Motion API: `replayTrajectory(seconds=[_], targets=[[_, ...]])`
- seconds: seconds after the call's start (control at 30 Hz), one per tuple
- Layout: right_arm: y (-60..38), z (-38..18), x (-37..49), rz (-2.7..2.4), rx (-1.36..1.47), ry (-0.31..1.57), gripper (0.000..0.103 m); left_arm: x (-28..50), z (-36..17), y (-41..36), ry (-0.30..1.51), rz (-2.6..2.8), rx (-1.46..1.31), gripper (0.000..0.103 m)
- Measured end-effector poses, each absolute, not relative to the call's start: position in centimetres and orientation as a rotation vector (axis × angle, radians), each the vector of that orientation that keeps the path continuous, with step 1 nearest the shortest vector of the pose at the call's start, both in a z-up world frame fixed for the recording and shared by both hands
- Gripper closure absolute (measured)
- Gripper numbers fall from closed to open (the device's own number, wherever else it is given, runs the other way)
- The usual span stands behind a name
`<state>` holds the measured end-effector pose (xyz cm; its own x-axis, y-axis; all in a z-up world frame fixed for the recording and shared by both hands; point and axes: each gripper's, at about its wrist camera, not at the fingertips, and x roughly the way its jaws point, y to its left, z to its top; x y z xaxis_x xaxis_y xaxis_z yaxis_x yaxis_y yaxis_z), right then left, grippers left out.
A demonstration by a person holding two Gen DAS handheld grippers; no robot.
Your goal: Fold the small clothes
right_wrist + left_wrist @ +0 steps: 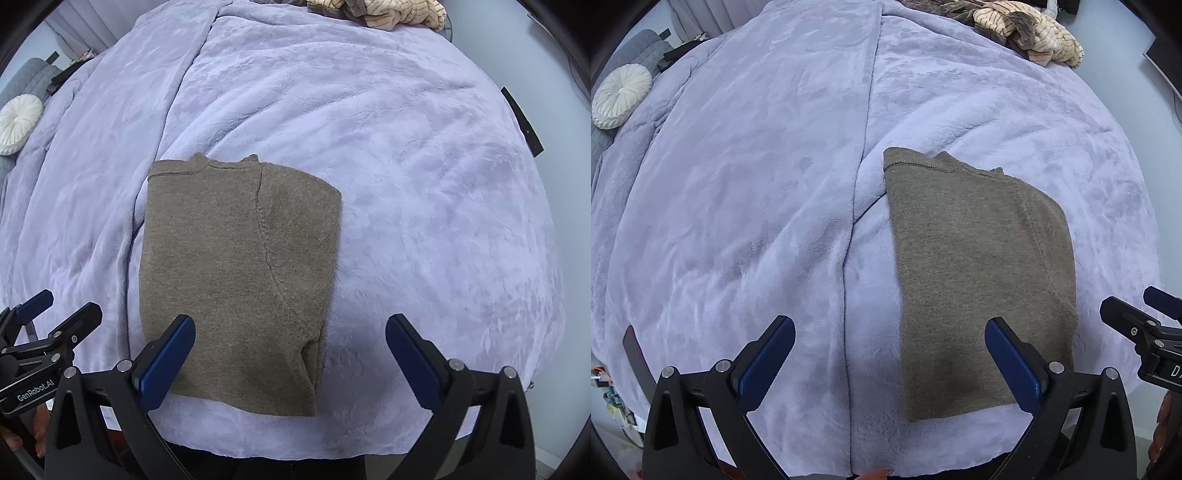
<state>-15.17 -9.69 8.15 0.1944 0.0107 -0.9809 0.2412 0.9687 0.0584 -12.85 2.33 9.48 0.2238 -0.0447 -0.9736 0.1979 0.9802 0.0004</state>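
A folded olive-brown knit garment (979,266) lies flat on the lilac blanket near the front edge of the bed; it also shows in the right wrist view (236,269). My left gripper (890,354) is open and empty, hovering over the garment's near left edge, its right finger above the cloth. My right gripper (290,350) is open and empty over the garment's near right corner. Each gripper shows at the edge of the other's view: the right gripper (1145,332) and the left gripper (48,325).
The lilac fleece blanket (738,184) covers the bed, with a seam running down it. A heap of striped cream and brown clothes (1027,29) lies at the far edge. A round white cushion (620,96) sits at far left. The bed's front edge is just below the grippers.
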Motion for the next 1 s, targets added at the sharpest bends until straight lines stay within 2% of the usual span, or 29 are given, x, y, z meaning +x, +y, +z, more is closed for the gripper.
replayTrajectory(seconds=[1.0], targets=[[-9.8,8.67,-15.35,-0.175,0.219,1.371,0.0,-12.99,9.44,2.57,1.359,-0.161,0.121,0.0]])
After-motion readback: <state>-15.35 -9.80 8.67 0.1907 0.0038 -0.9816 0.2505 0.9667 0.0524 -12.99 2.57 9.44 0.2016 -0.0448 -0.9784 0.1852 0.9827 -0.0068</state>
